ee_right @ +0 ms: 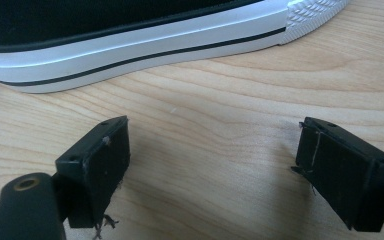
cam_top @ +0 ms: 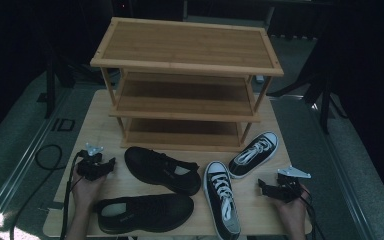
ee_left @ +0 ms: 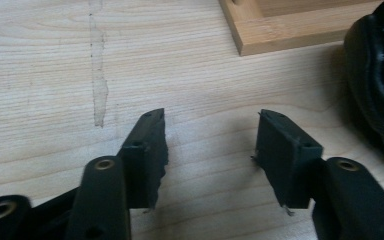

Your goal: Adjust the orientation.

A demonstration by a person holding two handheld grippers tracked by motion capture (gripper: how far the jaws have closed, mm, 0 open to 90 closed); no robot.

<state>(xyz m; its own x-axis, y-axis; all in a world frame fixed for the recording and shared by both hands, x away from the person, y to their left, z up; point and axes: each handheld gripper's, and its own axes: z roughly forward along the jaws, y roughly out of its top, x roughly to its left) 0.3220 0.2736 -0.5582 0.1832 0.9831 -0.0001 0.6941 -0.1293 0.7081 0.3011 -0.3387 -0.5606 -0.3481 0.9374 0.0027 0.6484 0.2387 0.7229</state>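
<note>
Two black leather shoes lie on the table, one [cam_top: 162,170] in the middle and one [cam_top: 145,213] at the front edge. Two black-and-white canvas sneakers lie to their right, one [cam_top: 221,199] pointing away from me and one [cam_top: 254,154] angled toward the rack. My left gripper [cam_top: 111,163] rests open on the table left of the middle black shoe [ee_left: 377,80], nothing between its fingers [ee_left: 147,155]. My right gripper [cam_top: 261,186] sits open right of the sneakers. The white sole of a sneaker [ee_right: 130,45] lies just beyond its fingertips [ee_right: 100,165].
A three-tier bamboo shoe rack [cam_top: 187,82] stands at the back of the light wooden table [cam_top: 102,125], its shelves bare; its foot [ee_left: 285,27] shows in the left gripper view. Dark stands and cables surround the table on the floor.
</note>
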